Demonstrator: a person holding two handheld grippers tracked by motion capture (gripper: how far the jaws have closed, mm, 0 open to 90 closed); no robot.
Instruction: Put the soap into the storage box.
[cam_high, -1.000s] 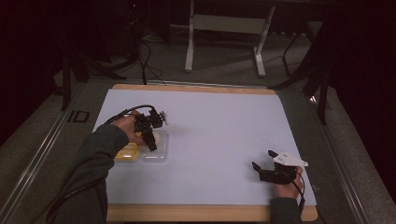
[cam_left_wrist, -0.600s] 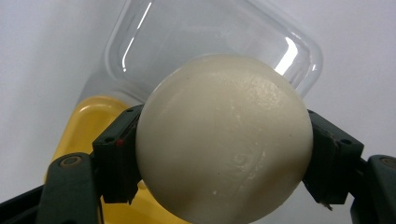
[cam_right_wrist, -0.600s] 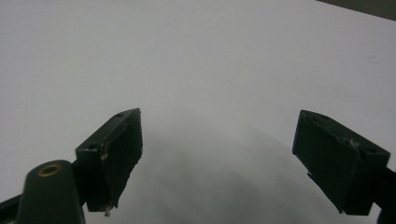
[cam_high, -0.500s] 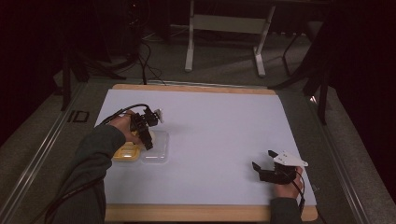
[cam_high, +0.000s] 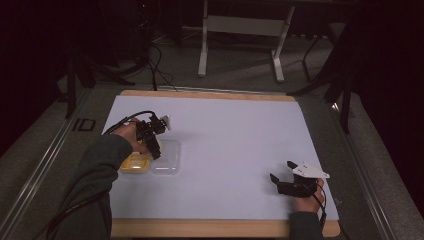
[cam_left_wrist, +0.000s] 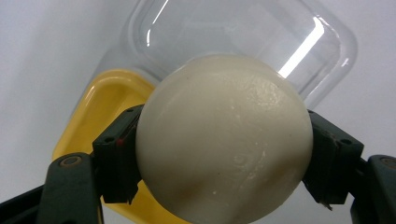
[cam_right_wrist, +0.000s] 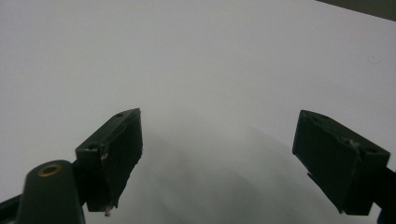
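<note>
A cream-white ball sits clamped between the two black jaws of my left gripper, held above a yellow tray and a clear plastic lid that lies beside it. From above, the left gripper hangs over the yellow tray and the clear lid at the left of the white mat. My right gripper rests open near the front right of the mat, and in its own view the right gripper has only bare white surface between its jaws.
The white mat covers a wooden table with its edges showing at front and back. Beyond the table stand a metal frame and cables on the dark floor.
My left gripper has drifted slightly back and left over the tray and lid, still holding the ball. The right gripper has stayed still.
</note>
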